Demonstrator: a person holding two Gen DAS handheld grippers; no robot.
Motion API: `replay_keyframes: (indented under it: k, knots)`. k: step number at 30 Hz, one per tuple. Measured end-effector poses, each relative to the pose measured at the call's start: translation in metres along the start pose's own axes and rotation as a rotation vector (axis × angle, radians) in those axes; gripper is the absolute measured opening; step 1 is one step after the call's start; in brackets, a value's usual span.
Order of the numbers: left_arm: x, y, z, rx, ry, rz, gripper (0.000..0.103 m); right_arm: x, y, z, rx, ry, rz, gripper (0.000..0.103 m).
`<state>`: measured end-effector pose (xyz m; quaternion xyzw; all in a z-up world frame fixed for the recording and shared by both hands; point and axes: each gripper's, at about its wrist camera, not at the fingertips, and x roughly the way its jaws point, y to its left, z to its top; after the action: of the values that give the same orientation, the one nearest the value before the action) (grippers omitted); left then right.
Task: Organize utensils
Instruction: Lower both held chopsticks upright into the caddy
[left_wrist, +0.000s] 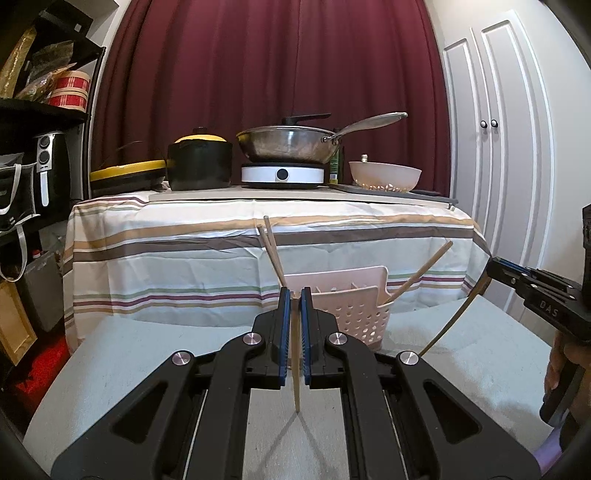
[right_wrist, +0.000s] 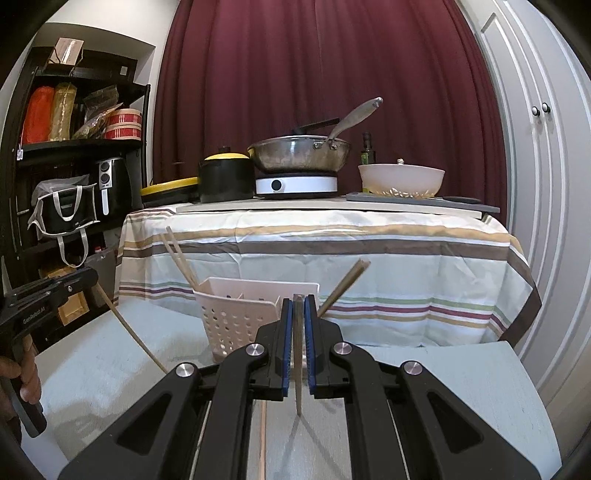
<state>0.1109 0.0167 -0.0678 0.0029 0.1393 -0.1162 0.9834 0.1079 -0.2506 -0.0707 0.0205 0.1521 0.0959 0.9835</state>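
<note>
A pale pink perforated utensil basket (left_wrist: 364, 306) (right_wrist: 236, 317) stands on the light tabletop. Several wooden chopsticks (left_wrist: 271, 251) (right_wrist: 179, 258) lean out of it, some left, one right (left_wrist: 424, 269) (right_wrist: 345, 286). My left gripper (left_wrist: 295, 295) is shut on a wooden chopstick (left_wrist: 296, 373) held upright just before the basket. My right gripper (right_wrist: 297, 301) is shut on a darker chopstick (right_wrist: 298, 373), also upright, at the basket's right end. Each gripper shows in the other's view (left_wrist: 532, 291) (right_wrist: 48, 295).
Behind stands a striped-cloth table (left_wrist: 221, 236) with a black pot (left_wrist: 199, 162), a wok (left_wrist: 288, 142) on a white hob, a bottle and a white bowl (left_wrist: 384, 175). A black shelf (right_wrist: 74, 147) is at left, white cupboard doors (left_wrist: 498, 147) at right.
</note>
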Motion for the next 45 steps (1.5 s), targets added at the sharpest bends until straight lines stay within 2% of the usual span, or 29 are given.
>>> replay_keyframes:
  k: [13,23,29,38,45]
  knots:
    - [-0.009,-0.003,0.049,-0.002,-0.046,-0.056,0.006,-0.005,0.0,0.039,-0.004,-0.068,0.039,0.007]
    - [-0.02,-0.011,0.1,0.05,-0.156,-0.073,0.006,-0.005,0.001,0.085,-0.011,-0.185,0.067,0.007]
    - [-0.011,-0.017,0.123,0.074,-0.205,-0.073,0.006,0.006,0.001,0.109,-0.017,-0.244,0.078,0.007]
    - [0.016,-0.017,0.13,0.081,-0.197,-0.066,0.006,0.028,0.002,0.129,-0.034,-0.289,0.08,0.007]
    - [0.048,-0.01,0.118,0.061,-0.152,-0.061,0.006,0.053,-0.001,0.125,-0.026,-0.266,0.087,0.007]
